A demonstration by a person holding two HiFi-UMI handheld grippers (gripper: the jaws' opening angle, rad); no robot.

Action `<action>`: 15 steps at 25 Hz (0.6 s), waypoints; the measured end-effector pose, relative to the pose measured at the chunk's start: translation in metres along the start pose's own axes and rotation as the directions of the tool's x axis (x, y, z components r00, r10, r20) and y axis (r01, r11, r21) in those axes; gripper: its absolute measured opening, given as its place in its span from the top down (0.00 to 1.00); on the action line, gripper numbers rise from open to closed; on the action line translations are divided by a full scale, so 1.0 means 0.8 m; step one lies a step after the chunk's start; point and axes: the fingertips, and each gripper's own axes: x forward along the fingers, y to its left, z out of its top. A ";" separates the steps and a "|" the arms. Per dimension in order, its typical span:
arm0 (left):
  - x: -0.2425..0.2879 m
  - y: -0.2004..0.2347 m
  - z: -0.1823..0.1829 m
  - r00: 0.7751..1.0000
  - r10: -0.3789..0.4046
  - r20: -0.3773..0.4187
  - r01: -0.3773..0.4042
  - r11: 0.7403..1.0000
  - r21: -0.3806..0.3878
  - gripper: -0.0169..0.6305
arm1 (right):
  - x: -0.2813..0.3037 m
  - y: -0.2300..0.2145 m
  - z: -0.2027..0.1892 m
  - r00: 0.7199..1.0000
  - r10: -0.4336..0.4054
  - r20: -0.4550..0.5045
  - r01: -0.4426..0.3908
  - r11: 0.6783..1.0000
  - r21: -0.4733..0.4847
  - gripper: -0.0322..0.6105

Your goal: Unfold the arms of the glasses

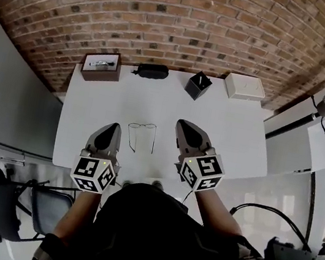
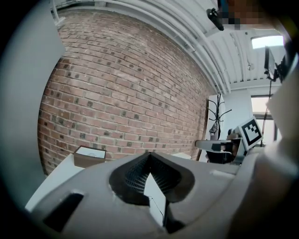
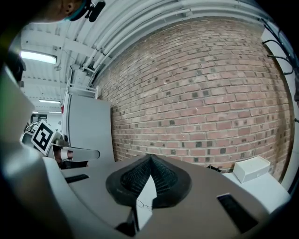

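Brick wall behind, white table (image 1: 225, 125) in front: thin wire-framed glasses (image 1: 141, 135) lie flat on it, both arms swung out, between left gripper (image 1: 113, 127) and right gripper (image 1: 183, 125), each pinched closed and empty.

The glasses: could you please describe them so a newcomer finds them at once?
A white table stands against the brick wall. The glasses lie near its front middle, between the left gripper and the right gripper. They alone are thin wire, unlike the boxes along the far edge.
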 end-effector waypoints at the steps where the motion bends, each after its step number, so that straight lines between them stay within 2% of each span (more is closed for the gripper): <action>1: -0.001 -0.002 0.001 1.000 0.006 0.002 -0.006 1.000 0.001 0.96 | -0.002 -0.002 0.004 1.000 -0.004 0.008 0.004 1.000 -0.003 0.94; 6: -0.007 -0.009 0.007 0.999 0.035 0.018 -0.035 0.999 0.001 0.96 | -0.006 -0.005 0.006 1.000 0.011 0.003 -0.011 1.000 -0.008 0.94; 10: -0.011 -0.018 0.018 0.997 0.014 0.070 -0.016 1.000 0.026 0.96 | -0.008 -0.003 0.011 0.999 0.039 0.007 -0.039 0.999 0.007 0.94; 15: -0.017 -0.016 0.015 0.998 0.028 0.060 -0.030 0.999 0.018 0.96 | -0.012 0.002 0.023 0.998 0.055 0.033 -0.055 0.998 -0.011 0.94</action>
